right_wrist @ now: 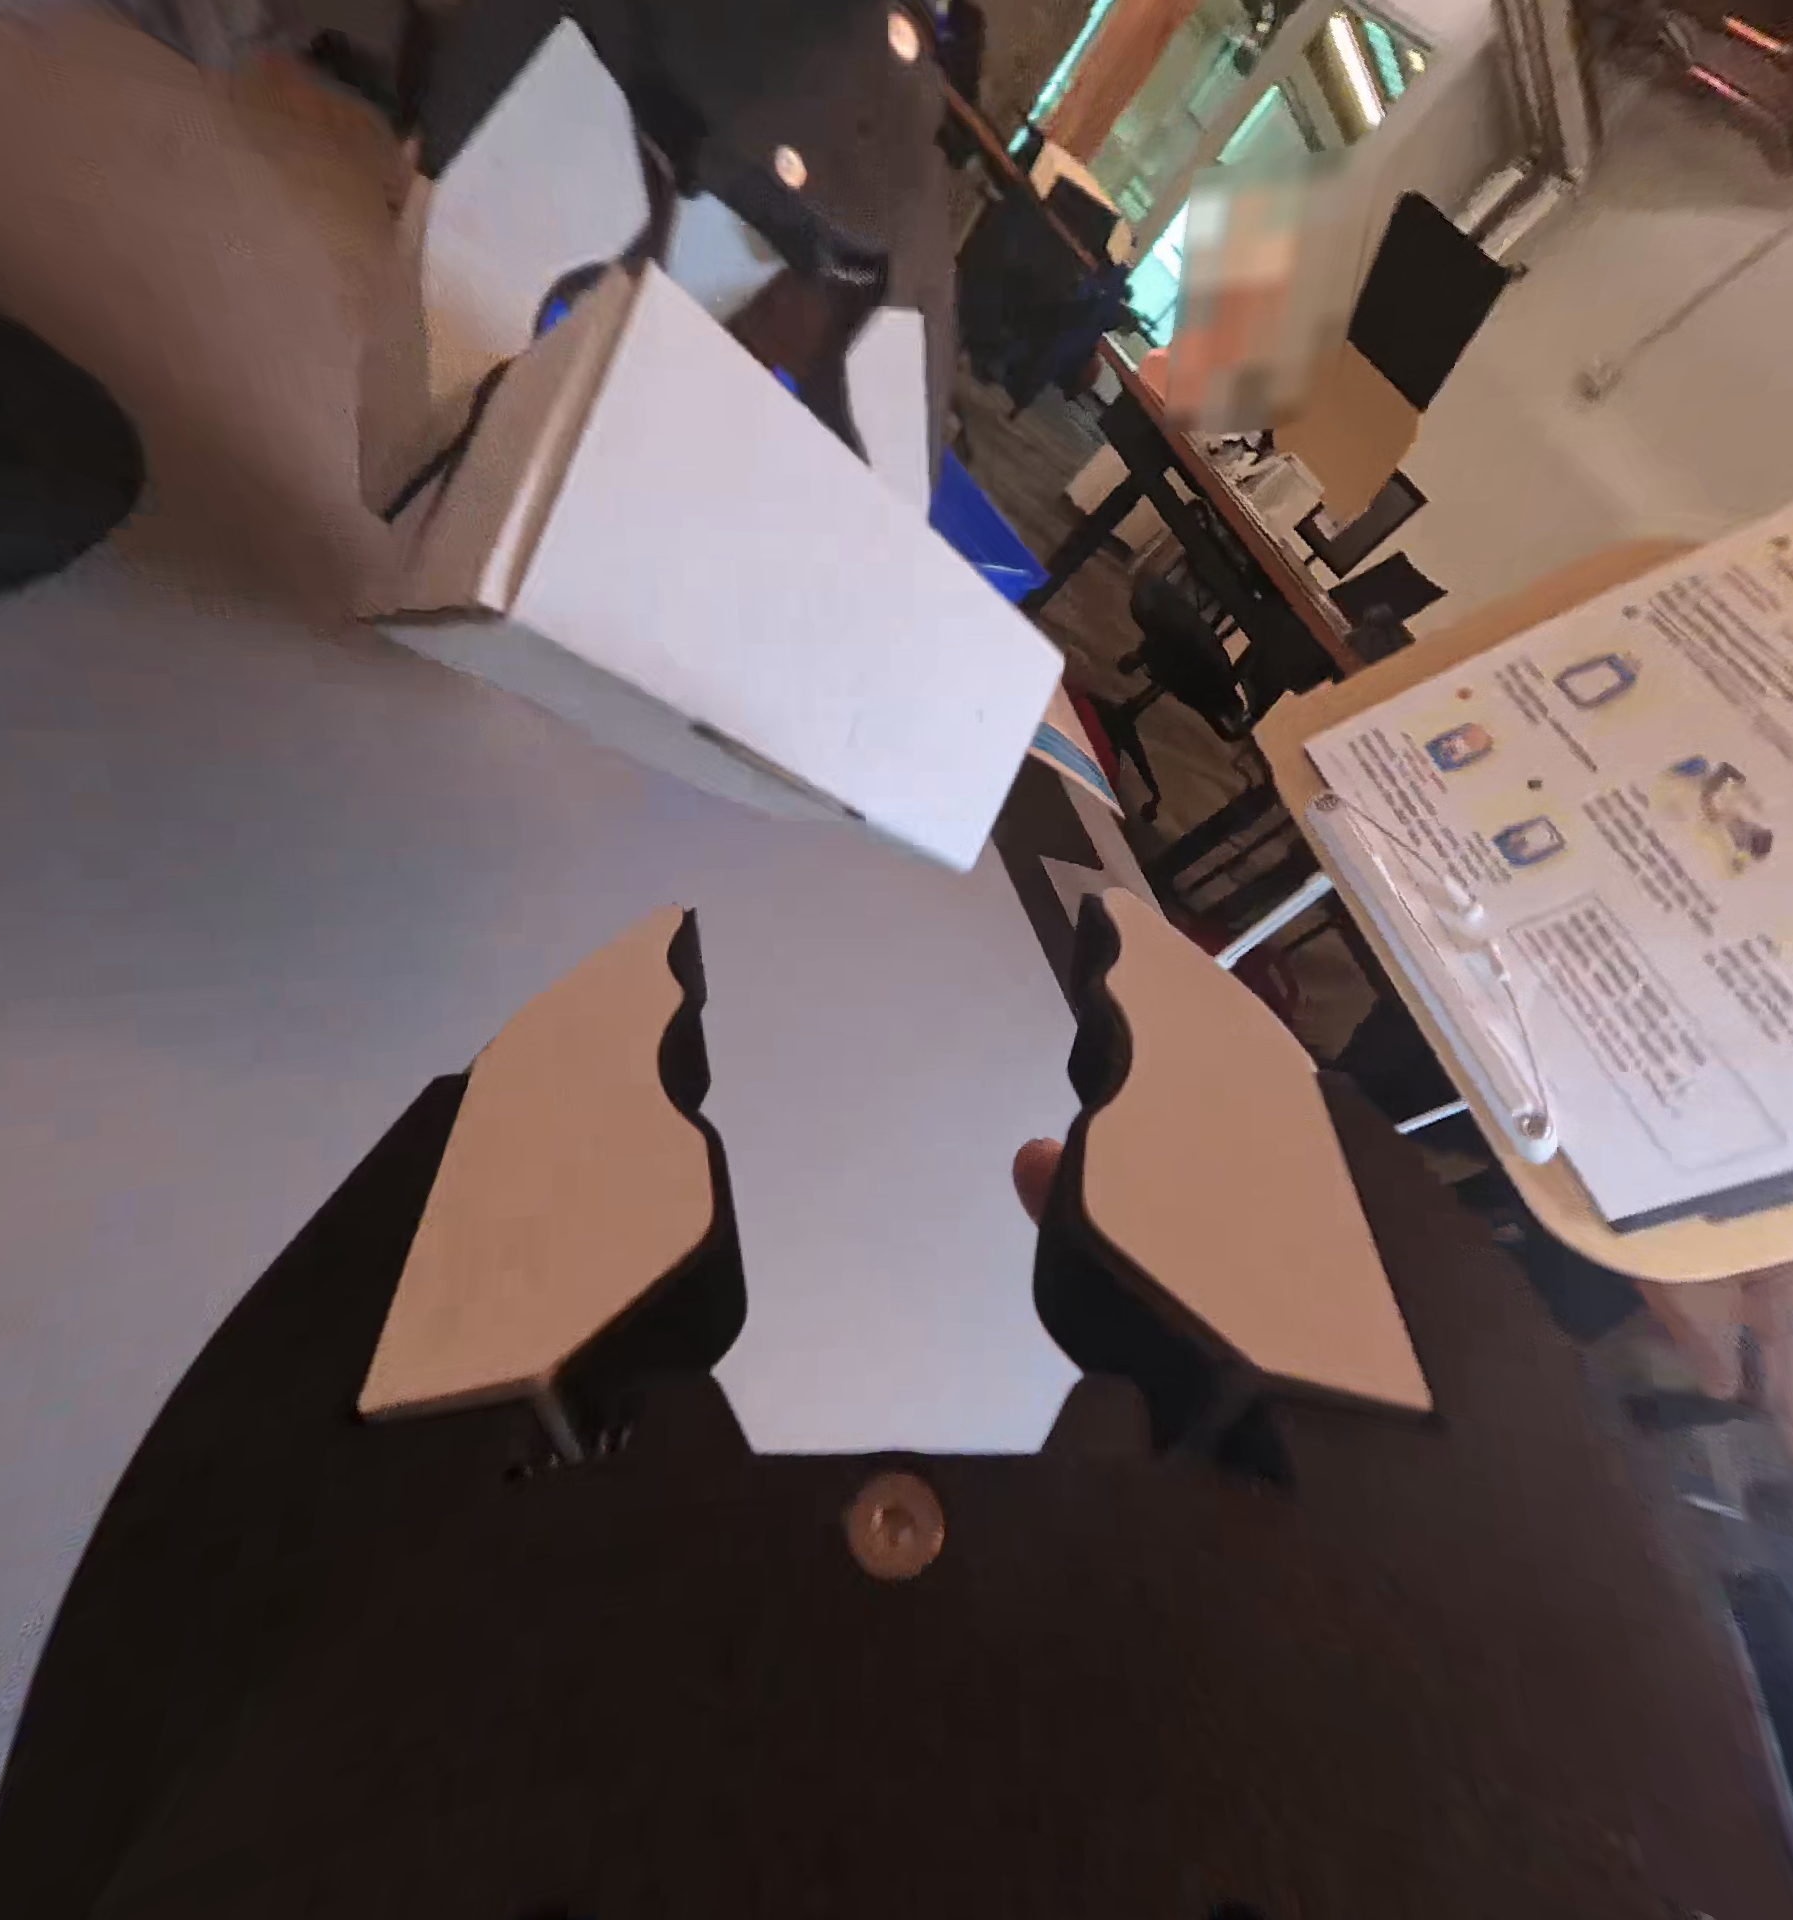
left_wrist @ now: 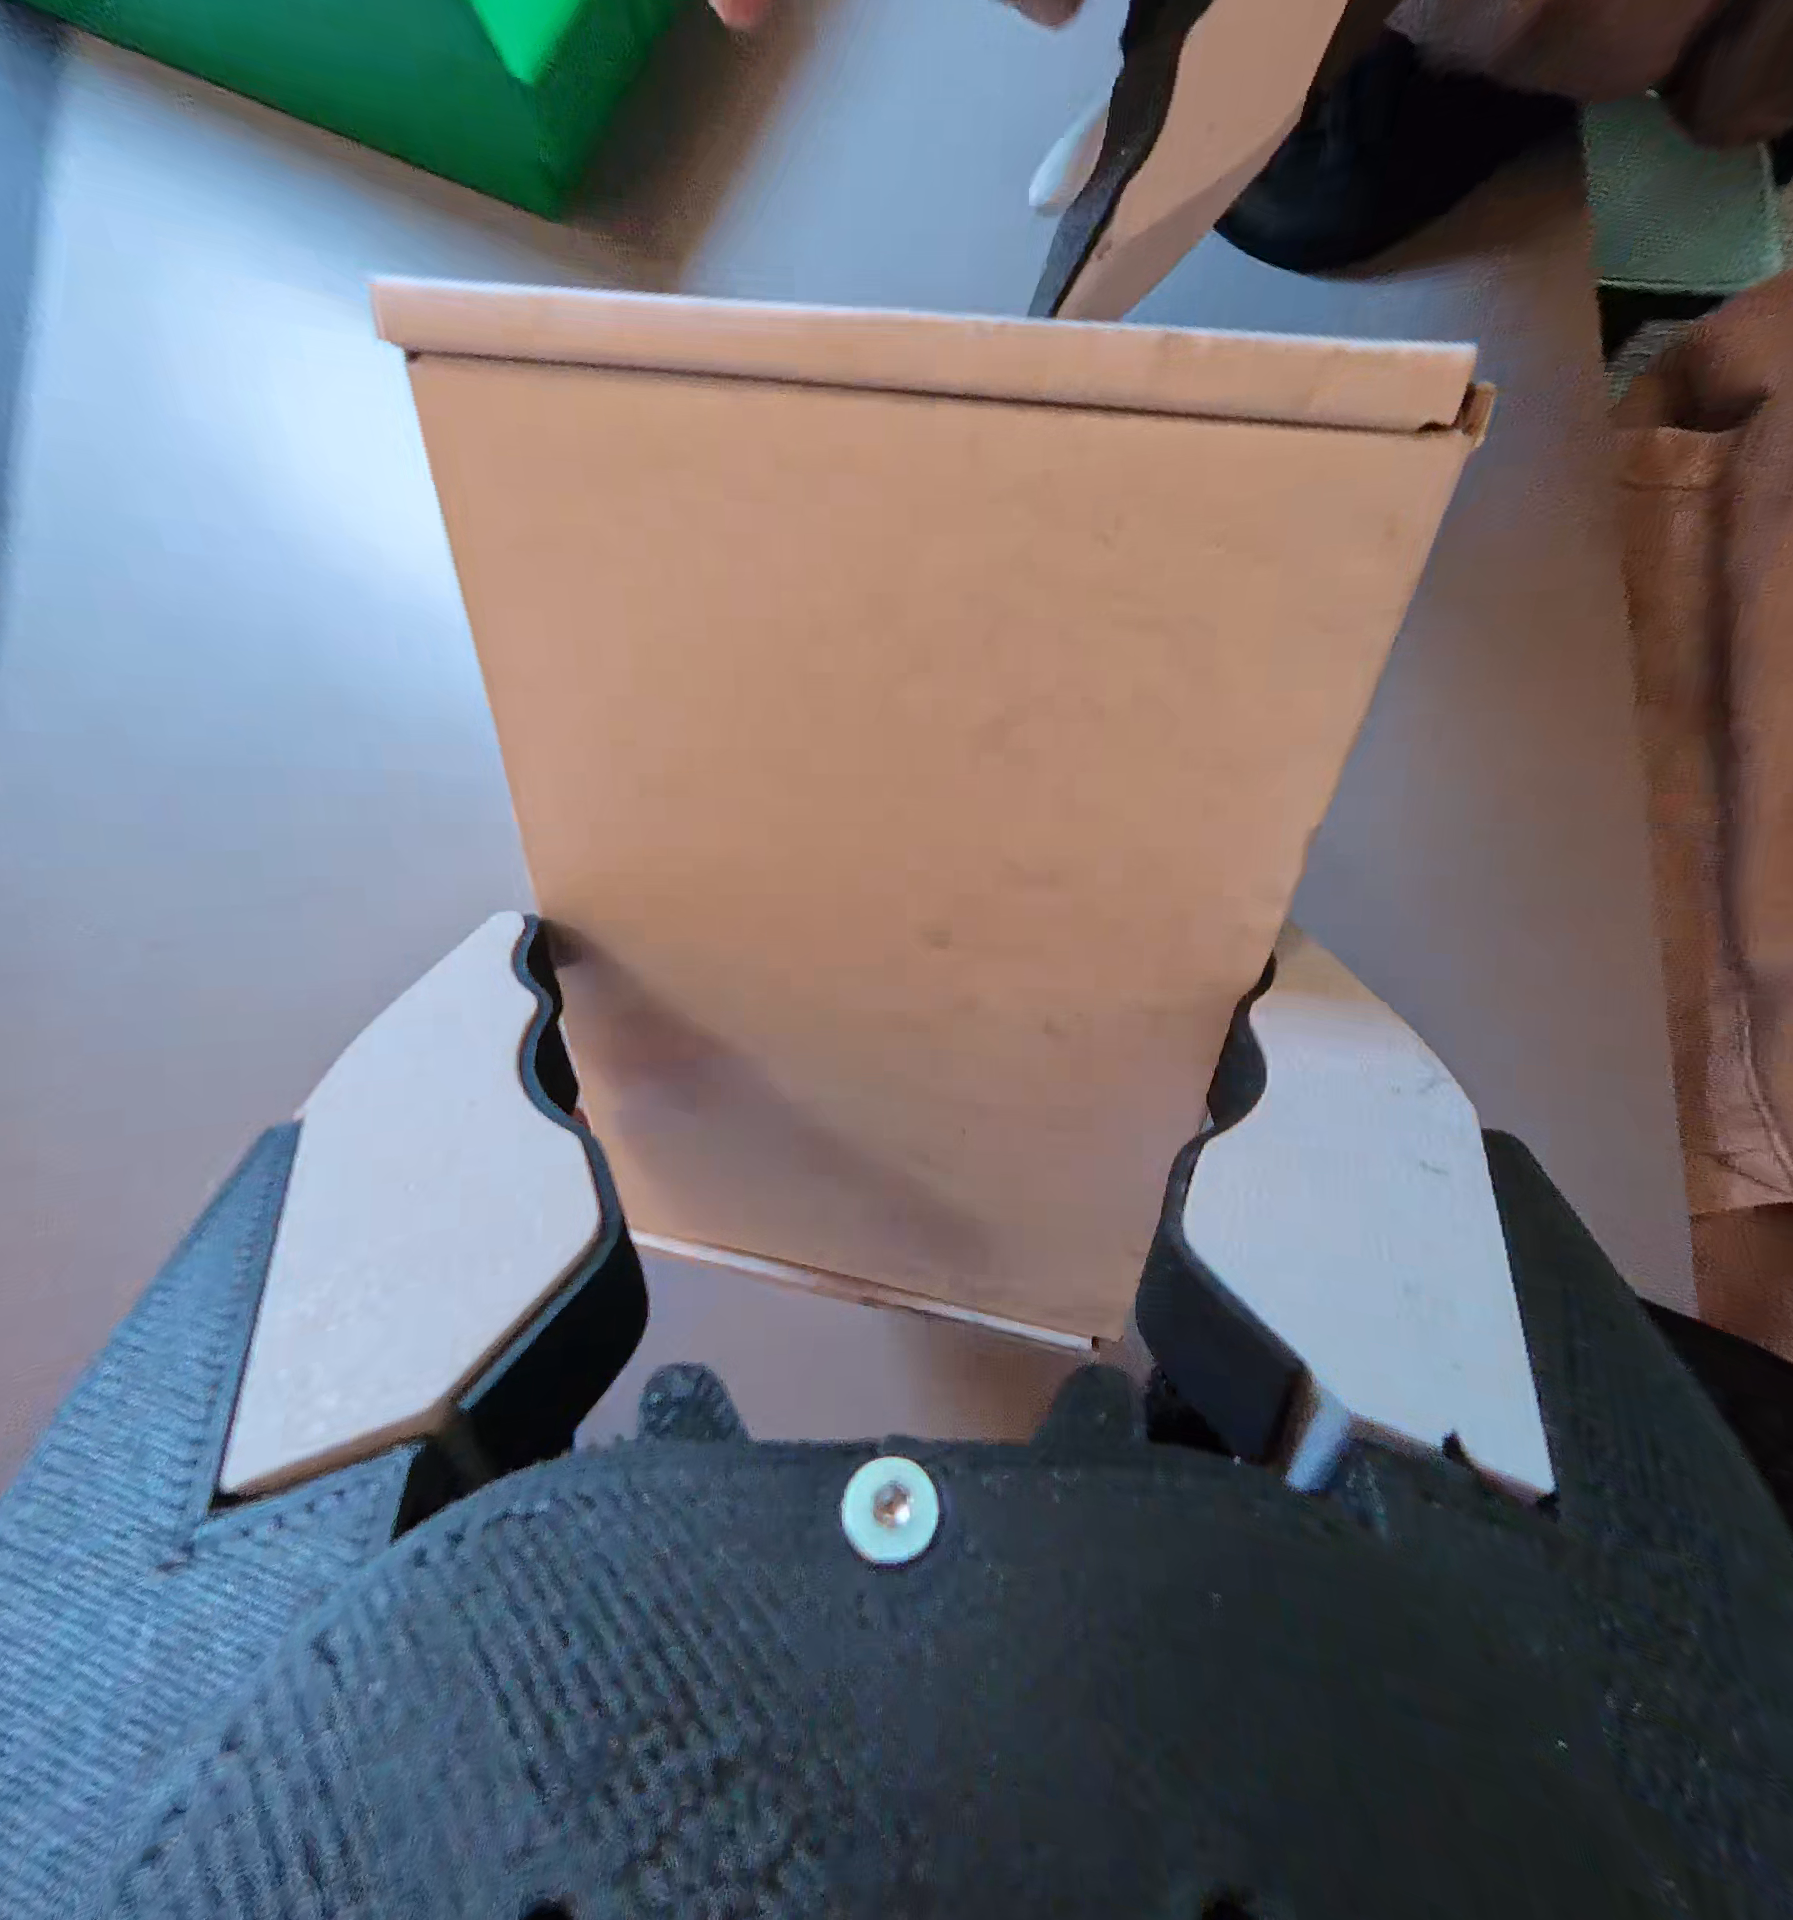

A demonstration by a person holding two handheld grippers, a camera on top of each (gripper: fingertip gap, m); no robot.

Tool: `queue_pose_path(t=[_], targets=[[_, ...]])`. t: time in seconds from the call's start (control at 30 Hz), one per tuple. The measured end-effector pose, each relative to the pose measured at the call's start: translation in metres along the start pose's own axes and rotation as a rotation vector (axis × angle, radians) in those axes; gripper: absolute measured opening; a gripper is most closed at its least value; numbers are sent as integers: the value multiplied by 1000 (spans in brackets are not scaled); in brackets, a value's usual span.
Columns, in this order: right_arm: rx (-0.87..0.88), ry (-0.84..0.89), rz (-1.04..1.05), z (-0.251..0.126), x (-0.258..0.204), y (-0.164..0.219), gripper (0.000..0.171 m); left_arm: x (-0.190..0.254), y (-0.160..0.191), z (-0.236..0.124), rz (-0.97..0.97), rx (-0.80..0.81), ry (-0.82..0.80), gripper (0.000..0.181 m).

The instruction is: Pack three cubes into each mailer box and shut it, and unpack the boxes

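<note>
Cardboard, plain and closed, the mailer box [left_wrist: 902, 748] sits between the 2 fingers of our left gripper [left_wrist: 902, 1039], which clamp its sides above the grey table [left_wrist: 227, 644]. Its contents stay hidden. Our right gripper [right_wrist: 892, 997] hangs spread and empty nearby. Beyond lies a green cube [left_wrist: 393, 83].

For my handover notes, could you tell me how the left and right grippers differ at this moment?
The left gripper is shut on the closed mailer box, fingers pressing its two sides; the right gripper is open and holds nothing. The left reaches over the box, the right over bare table. Both share tan-faced fingers on black bodies.
</note>
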State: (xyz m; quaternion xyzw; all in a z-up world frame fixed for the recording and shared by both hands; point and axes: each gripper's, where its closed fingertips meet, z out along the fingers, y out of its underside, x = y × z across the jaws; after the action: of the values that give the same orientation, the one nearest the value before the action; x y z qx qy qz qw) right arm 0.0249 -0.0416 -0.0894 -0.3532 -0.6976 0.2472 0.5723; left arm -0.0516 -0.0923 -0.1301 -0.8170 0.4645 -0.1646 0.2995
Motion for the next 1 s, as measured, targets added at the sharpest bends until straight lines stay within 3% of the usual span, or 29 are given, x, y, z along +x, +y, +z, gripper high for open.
queue_pose_path(t=[0.23, 0.47, 0.5, 0.53, 0.77, 0.9, 1.0], targets=[[-143, -167, -412, 22, -73, 9, 95, 40, 12, 45, -47, -40, 276, 121], [-65, -154, -462, 31, -81, -3, 81, 52, 6, 44, -17, -78, 331, 119], [-62, -161, -424, 29, -79, -2, 81, 51, 1, 41, -20, -32, 312, 115], [-65, -170, -363, 27, -76, 1, 80, 49, -4, 35, -17, 22, 288, 99], [89, -191, 297, -2, -19, 20, 77, 18, -33, -17, -30, 496, -104, 97], [212, -198, 507, -10, -2, 14, 78, 5, -26, 1, -114, 568, -163, 101], [210, -206, 534, -7, -4, 16, 78, 9, -32, 24, -114, 591, -149, 94]])
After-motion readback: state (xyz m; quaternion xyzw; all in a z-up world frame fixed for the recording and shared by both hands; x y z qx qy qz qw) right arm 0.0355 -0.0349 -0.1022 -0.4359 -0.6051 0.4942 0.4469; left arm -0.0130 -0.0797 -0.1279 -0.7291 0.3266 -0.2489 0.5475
